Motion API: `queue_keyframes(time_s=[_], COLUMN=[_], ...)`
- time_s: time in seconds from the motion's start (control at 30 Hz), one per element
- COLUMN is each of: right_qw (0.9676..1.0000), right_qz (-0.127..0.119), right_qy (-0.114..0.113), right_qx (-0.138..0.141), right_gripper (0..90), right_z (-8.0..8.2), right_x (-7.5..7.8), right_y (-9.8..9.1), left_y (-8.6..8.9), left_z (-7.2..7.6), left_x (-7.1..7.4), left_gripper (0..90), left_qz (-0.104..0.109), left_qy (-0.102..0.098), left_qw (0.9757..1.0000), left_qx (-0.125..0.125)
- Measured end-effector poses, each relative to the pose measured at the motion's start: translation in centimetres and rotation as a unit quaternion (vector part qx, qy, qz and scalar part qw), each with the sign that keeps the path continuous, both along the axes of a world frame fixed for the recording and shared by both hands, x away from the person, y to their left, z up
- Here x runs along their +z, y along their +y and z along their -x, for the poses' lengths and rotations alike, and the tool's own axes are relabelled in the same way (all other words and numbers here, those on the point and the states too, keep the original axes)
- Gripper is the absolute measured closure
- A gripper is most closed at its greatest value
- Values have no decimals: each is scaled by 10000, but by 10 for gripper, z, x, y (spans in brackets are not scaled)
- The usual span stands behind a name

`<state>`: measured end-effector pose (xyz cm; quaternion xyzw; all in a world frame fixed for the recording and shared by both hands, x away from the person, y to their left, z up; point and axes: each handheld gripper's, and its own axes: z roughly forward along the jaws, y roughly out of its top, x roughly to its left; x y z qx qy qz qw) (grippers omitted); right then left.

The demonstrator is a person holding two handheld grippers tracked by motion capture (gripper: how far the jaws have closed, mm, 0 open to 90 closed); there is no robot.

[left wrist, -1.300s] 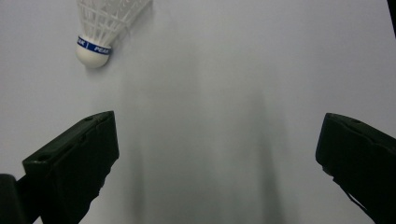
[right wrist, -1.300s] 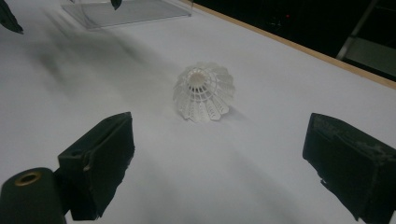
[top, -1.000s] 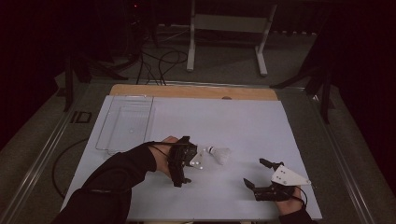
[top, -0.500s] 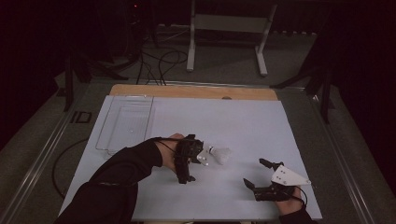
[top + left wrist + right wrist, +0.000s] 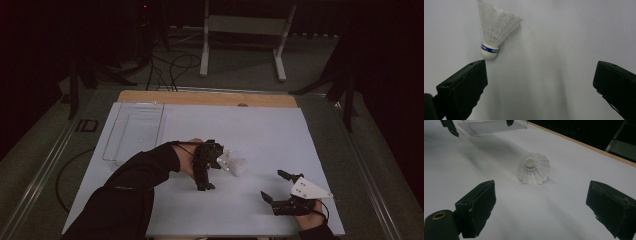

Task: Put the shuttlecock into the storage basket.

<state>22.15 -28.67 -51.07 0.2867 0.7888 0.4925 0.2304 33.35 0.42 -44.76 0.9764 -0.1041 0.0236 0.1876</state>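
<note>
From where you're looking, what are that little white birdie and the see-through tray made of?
The shuttlecock looks like moulded white plastic: its skirt is an open lattice, not feathers, with a smooth rounded white cap, possibly foam or cork, ringed by a blue band. The tray looks like clear, glossy hard plastic; the table shows through it and its edges catch the light.

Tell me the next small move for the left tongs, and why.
Probably shift the left tongs sideways toward the shuttlecock until its cork sits between the jaws, then close. The jaws stand wide open, and the shuttlecock lies on the sheet just beyond the left jaw, not centred in the gap.
</note>
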Motion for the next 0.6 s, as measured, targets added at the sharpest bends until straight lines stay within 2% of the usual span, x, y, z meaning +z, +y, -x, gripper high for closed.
queue_keyframes(time_s=[0.2, 0.33, 0.53, 0.6], right_qw=[10000, 10000, 10000, 10000], right_qz=[-8, -5, 4, -8], right_qy=[26, 16, 26, 43], right_qx=[4, 0, 11, 9], right_gripper=[90, 90, 90, 90], right_z=[0, 0, 0, 0], right_x=[-1, -1, -1, -1], right_y=[0, 0, 0, 0], left_y=[-5, -9, -16, -19], left_z=[-9, -18, -24, -26], left_x=[4, 3, -1, -2], left_gripper=[0, 1, 1, 1], left_qz=[105, 122, -16, -45], left_qy=[40, 109, 91, 140], left_qw=[9999, 9999, 9999, 9998], left_qx=[-70, 18, -56, -93])
